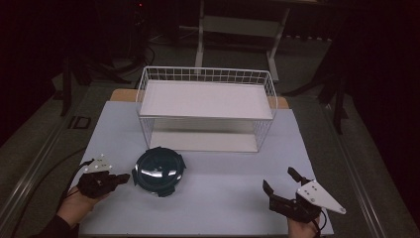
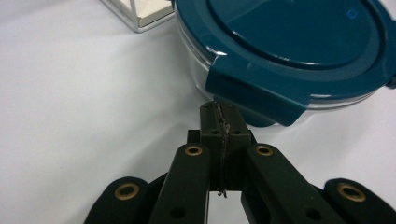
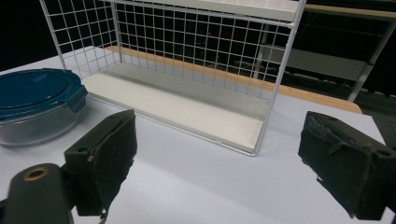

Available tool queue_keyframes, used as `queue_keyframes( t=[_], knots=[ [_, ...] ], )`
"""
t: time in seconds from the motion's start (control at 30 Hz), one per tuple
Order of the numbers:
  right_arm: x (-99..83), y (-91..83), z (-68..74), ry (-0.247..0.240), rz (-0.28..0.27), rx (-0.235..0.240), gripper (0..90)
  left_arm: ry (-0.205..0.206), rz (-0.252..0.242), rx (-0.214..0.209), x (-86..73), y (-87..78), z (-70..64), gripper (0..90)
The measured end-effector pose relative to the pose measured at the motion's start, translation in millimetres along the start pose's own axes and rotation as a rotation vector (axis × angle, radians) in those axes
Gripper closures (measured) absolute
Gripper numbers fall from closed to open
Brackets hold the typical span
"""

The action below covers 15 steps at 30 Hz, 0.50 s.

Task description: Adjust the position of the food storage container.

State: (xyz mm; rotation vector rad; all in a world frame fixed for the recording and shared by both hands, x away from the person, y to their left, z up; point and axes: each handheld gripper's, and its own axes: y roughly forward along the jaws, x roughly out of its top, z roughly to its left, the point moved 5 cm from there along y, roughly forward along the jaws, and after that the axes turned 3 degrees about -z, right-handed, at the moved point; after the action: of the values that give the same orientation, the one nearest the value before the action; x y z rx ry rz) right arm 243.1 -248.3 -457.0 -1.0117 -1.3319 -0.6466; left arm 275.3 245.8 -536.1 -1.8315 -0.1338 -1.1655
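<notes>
Teal-lidded round container (image 1: 159,171) resting on white tabletop (image 1: 223,198) at 6 o'clock of white wire shelf rack (image 1: 205,106). Left gripper (image 1: 124,177) at container's 9 o'clock, jaws pressed together, empty, tips just short of a lid clip. Right gripper (image 1: 281,181) at table's 5 o'clock, jaws spread wide, empty. Dark room beyond.

The left gripper view's top and right edges cut off the teal-lidded container (image 2: 299,51).

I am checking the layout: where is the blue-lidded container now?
In the high view the container sits on the table's near left part, in front of the wire rack, with the closed left gripper just beside it.
</notes>
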Motion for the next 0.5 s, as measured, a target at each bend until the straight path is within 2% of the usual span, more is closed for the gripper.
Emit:
queue_keyframes(
  t=[0.1, 0.13, 0.27, 0.5],
  knots=[
    [0.2, -0.3, 0.3, -0.003, -0.001, -0.001, 11.3, 0.007, 0.006, -0.003, 1.9, 2.2, -2.2, 89.7],
    [0.6, -0.8, 0.4, -0.003, -0.004, -0.002, 11.3, 0.022, 0.016, 0.008, 3.3, 3.3, -2.3, 89.7],
    [0.1, -0.2, 0.6, -0.001, 0.001, 0.001, 11.3, 0.025, 0.021, 0.021, 5.3, 5.3, -2.0, 89.7],
    [0.3, 0.5, 2.2, -0.006, 0.002, 0.006, 11.3, 0.031, 0.021, 0.013, 14.8, 16.0, -2.3, 89.8]
  ],
)
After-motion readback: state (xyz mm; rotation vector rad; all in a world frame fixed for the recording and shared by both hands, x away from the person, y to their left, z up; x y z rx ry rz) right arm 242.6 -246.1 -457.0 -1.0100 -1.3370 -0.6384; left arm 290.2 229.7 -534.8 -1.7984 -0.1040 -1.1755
